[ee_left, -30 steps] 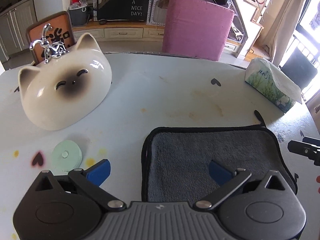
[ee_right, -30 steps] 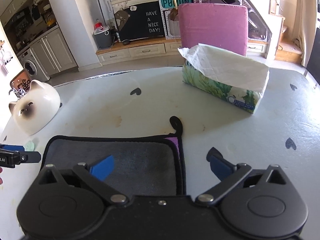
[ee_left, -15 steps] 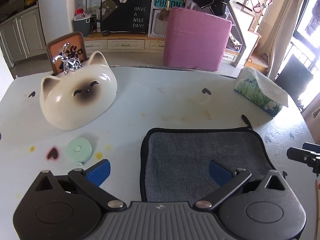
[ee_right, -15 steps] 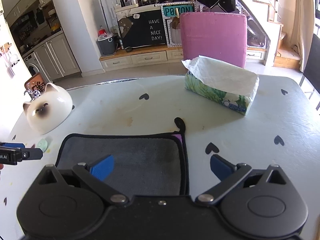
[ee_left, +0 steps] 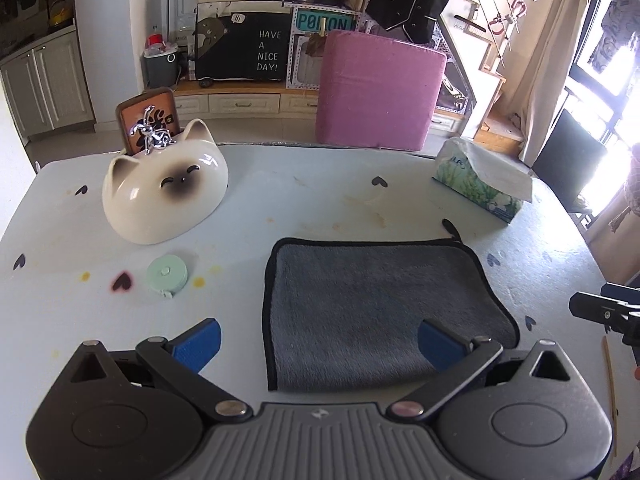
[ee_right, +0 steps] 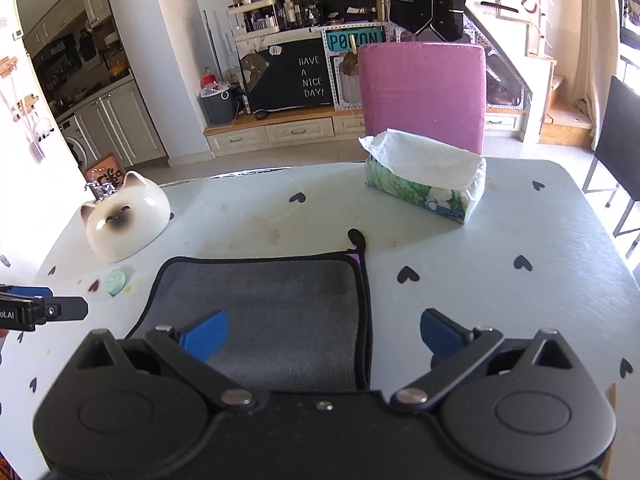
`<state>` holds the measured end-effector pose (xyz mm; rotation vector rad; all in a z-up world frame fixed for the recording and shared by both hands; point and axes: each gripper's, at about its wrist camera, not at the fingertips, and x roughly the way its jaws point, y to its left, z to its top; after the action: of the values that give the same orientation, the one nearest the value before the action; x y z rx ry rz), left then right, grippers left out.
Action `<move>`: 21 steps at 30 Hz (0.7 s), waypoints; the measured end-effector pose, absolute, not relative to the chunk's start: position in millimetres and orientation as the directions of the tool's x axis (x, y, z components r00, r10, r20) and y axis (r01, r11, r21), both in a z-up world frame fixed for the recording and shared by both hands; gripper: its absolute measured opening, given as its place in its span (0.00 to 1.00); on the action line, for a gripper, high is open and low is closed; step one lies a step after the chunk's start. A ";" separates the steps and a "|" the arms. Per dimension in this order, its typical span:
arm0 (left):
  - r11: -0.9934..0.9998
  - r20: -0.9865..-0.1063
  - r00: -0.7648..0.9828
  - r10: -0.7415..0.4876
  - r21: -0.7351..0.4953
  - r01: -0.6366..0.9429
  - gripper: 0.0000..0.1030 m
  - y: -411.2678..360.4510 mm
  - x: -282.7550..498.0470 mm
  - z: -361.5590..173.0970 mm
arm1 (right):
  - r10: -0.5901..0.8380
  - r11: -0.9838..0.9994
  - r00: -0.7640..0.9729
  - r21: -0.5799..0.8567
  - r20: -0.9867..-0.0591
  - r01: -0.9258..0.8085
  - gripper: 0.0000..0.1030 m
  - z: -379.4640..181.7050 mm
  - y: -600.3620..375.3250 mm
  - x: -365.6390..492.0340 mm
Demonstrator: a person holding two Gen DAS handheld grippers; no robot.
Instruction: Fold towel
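A grey towel [ee_left: 372, 312] with black trim lies folded flat on the white table [ee_left: 304, 200]; it also shows in the right wrist view [ee_right: 272, 308], with a black hang loop [ee_right: 357, 238] at its far right corner. My left gripper [ee_left: 318, 340] is open and empty, held above the towel's near left corner. My right gripper [ee_right: 322, 332] is open and empty, held above the towel's near right edge. Each gripper's tip shows at the edge of the other's view.
A cat-shaped ceramic bowl [ee_left: 164, 192] stands at the far left, with a round mint tape measure [ee_left: 167, 273] near it. A tissue box [ee_right: 424, 184] stands at the far right. A pink chair [ee_left: 378, 88] is behind the table.
Both grippers have pulled back and risen, so the towel and table look farther away. The towel has stayed flat and both grippers have stayed open.
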<state>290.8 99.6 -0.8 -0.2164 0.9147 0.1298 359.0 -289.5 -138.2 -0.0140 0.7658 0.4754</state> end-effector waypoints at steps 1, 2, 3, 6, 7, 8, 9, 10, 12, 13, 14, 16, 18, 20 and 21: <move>0.970 -0.795 0.606 0.019 -0.133 -0.204 1.00 98.0 286.9 1.0 | 0.412 0.893 0.622 0.158 -0.666 -0.421 1.00 -136.7 -290.8 355.3; 0.970 -0.794 0.608 0.019 -0.133 -0.204 1.00 96.7 283.4 2.6 | 0.414 0.892 0.624 0.159 -0.663 -0.423 1.00 -135.0 -291.8 350.7; 0.970 -0.793 0.609 0.020 -0.133 -0.205 1.00 95.4 279.6 4.0 | 0.417 0.891 0.626 0.159 -0.659 -0.426 1.00 -133.4 -293.2 346.0; 0.969 -0.788 0.616 0.021 -0.135 -0.205 1.00 91.1 268.8 8.5 | 0.419 0.890 0.631 0.155 -0.654 -0.430 1.00 -130.6 -296.3 334.0; 0.970 -0.785 0.619 0.022 -0.134 -0.205 1.00 89.7 265.1 10.0 | 0.420 0.889 0.632 0.155 -0.651 -0.431 1.00 -129.8 -298.0 329.7; 0.970 -0.782 0.622 0.023 -0.134 -0.204 1.00 88.8 261.0 11.7 | 0.422 0.888 0.635 0.155 -0.647 -0.433 1.00 -128.5 -299.7 325.0; 0.970 -0.779 0.626 0.024 -0.135 -0.204 1.00 88.2 256.4 13.1 | 0.423 0.888 0.637 0.154 -0.644 -0.433 1.00 -127.3 -300.9 320.9; 0.970 -0.777 0.630 0.024 -0.134 -0.203 1.00 87.0 252.4 15.0 | 0.426 0.887 0.640 0.155 -0.640 -0.436 1.00 -126.2 -302.2 316.6; 0.970 -0.772 0.635 0.026 -0.133 -0.201 1.00 84.4 244.7 17.7 | 0.434 0.883 0.644 0.154 -0.631 -0.444 1.00 -123.0 -304.8 307.4; 0.971 -0.769 0.638 0.026 -0.133 -0.199 1.00 82.9 240.7 19.2 | 0.436 0.882 0.646 0.153 -0.627 -0.446 1.00 -121.5 -306.0 303.3; 0.971 -0.766 0.642 0.025 -0.134 -0.197 1.00 81.5 237.0 20.5 | 0.439 0.880 0.648 0.153 -0.622 -0.449 1.00 -120.0 -307.4 298.4; 0.972 -0.760 0.649 0.019 -0.139 -0.192 1.00 78.6 230.0 22.5 | 0.444 0.878 0.652 0.154 -0.614 -0.453 1.00 -117.8 -310.3 290.9; 0.973 -0.756 0.655 0.005 -0.148 -0.179 1.00 76.1 222.1 23.8 | 0.451 0.875 0.656 0.156 -0.605 -0.458 1.00 -116.1 -313.1 283.7; 0.974 -0.754 0.657 -0.007 -0.153 -0.165 1.00 73.3 214.0 24.1 | 0.460 0.871 0.656 0.163 -0.599 -0.462 1.00 -114.7 -316.7 274.9; 0.975 -0.752 0.659 -0.011 -0.154 -0.159 1.00 71.9 209.9 24.4 | 0.464 0.870 0.655 0.166 -0.597 -0.465 1.00 -114.3 -318.2 271.4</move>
<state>209.9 71.9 24.4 -0.2139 0.8484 0.0844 271.4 -318.2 -114.3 -0.0015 0.6759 0.5267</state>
